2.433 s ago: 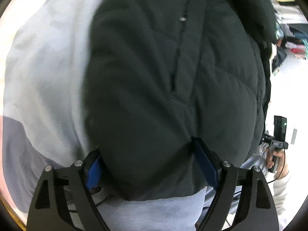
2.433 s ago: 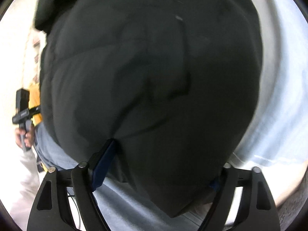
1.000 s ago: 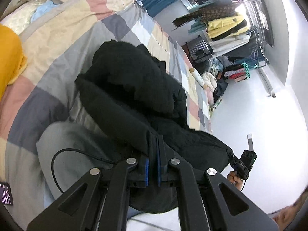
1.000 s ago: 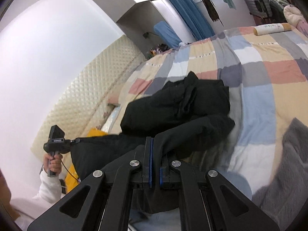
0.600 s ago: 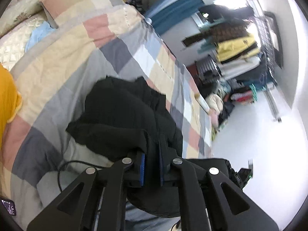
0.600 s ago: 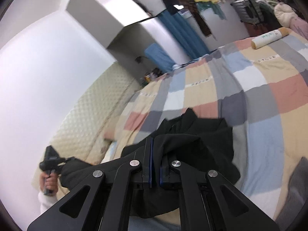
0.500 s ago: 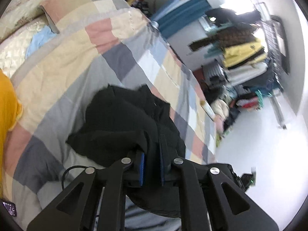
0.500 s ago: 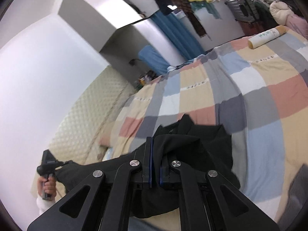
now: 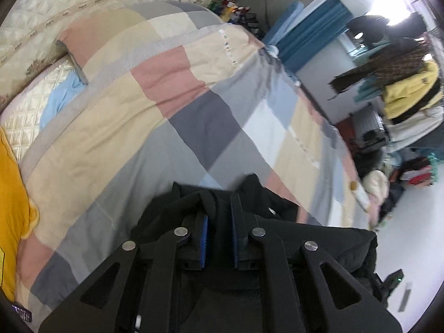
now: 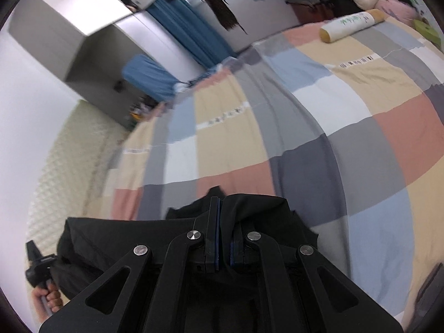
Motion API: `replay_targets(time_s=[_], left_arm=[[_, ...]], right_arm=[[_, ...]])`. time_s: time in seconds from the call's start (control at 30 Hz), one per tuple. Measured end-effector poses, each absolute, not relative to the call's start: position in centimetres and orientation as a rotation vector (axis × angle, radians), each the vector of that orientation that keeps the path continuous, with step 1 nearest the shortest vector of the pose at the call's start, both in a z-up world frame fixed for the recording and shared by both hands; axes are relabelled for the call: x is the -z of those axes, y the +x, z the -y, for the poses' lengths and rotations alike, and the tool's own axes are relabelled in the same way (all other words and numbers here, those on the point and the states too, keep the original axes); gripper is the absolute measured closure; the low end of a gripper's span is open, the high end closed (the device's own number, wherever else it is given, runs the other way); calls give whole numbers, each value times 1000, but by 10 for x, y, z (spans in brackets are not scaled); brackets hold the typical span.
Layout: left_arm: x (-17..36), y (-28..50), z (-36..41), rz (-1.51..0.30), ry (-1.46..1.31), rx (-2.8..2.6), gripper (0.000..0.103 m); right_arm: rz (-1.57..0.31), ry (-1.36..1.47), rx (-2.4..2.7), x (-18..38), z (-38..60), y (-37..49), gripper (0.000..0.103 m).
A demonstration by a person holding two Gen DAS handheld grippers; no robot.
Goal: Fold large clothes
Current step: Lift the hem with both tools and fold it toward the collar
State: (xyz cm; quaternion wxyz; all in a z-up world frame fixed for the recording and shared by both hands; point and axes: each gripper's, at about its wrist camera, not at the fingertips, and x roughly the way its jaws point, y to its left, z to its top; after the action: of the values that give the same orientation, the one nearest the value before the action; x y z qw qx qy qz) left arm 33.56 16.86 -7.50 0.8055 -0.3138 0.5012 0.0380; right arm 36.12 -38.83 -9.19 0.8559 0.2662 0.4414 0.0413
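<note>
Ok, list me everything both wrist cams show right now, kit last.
black jacket: one, black, bunched and pinched in both grippers, above the near bed edge
quilt: one, checked beige, pink, grey and blue, covering the bed
headboard: one, cream quilted, far end of bed
yellow garment: one, yellow, left edge of left view
roll: one, white with tan ends, far corner of quilt
curtain: one, blue, back wall
hanging clothes: several, yellow, brown and white, on a rack
left gripper: one, black, blue pads, shut on jacket
right gripper: one, black, shut on jacket
</note>
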Motion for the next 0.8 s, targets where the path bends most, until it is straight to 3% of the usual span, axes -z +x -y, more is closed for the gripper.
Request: replay_targets(time_s=[0.43, 0.8], left_arm=[[200, 445, -132, -1270, -357, -172, 89], [203, 446, -128, -1360, -301, -141, 88]], right_arm=[[-1141, 476, 41, 220, 377, 454, 101], [-1210, 560, -93, 230, 391, 457, 95]])
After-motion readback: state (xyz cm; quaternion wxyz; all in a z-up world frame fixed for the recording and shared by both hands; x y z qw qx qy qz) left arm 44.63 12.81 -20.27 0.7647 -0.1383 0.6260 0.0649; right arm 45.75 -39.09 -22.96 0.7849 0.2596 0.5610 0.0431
